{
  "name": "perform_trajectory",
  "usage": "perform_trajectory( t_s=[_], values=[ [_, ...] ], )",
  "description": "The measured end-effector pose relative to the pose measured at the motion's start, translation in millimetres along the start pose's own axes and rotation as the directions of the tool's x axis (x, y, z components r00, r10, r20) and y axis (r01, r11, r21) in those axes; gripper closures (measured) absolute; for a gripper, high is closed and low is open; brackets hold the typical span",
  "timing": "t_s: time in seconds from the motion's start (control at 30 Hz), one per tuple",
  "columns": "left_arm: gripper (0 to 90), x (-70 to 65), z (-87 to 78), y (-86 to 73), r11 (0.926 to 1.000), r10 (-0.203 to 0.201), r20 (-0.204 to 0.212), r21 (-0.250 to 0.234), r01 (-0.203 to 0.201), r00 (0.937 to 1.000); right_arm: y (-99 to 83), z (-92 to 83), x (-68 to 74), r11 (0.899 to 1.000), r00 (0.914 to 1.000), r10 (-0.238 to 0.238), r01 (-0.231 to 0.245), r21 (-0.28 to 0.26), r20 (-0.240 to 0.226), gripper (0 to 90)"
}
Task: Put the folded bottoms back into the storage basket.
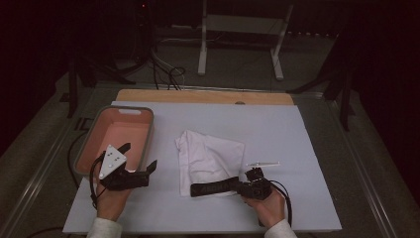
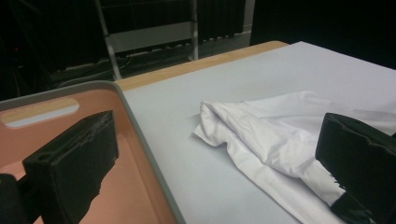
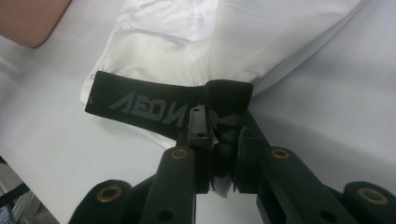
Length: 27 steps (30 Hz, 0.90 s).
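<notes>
At the lower right of the high view, the right hand-held gripper is clamped on the black waistband of white underwear lying mid-frame on the bench. At lower left, the left hand-held gripper hangs with jaws spread wide over the rim of the pink bin.

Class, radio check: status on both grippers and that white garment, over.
Right gripper shut on the black waistband of the white garment. Left gripper open, beside pink tub. Nothing in the way.
</notes>
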<state>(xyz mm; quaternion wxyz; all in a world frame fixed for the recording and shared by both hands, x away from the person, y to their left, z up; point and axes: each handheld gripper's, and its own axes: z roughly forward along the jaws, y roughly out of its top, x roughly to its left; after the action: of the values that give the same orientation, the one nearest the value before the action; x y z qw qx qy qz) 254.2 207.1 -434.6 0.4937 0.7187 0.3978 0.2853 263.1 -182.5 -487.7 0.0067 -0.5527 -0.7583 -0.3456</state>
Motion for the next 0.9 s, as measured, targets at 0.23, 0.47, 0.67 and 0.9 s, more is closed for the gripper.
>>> perform_trajectory(
  t_s=[0.23, 0.47, 0.67, 0.9],
  values=[
    [0.3, -5.3, 10.5, 4.3, 0.9999, 0.005, 0.011, 0.015, -0.005, 0.9999, -4.6, -7.4, -2.3, 1.000, 1.0000, -0.006, 0.006, -0.001, -0.002, 80.9],
    [0.3, -12.7, 24.5, 8.9, 0.9995, 0.011, 0.028, 0.029, -0.012, 0.9995, -9.8, -12.9, -4.0, 1.000, 0.9999, -0.016, 0.016, -0.004, -0.004, 80.9],
    [0.3, -17.5, 36.2, 13.7, 0.9992, 0.014, 0.037, 0.036, -0.015, 0.9992, -13.2, -17.3, -5.5, 1.000, 0.9999, -0.016, 0.016, -0.006, -0.007, 80.8],
    [0.3, -23.0, 51.2, 19.0, 0.9991, 0.006, 0.059, 0.041, -0.009, 0.9983, -16.4, -21.3, -8.9, 1.000, 0.9997, -0.019, 0.019, -0.009, -0.013, 80.8]
  ],
)
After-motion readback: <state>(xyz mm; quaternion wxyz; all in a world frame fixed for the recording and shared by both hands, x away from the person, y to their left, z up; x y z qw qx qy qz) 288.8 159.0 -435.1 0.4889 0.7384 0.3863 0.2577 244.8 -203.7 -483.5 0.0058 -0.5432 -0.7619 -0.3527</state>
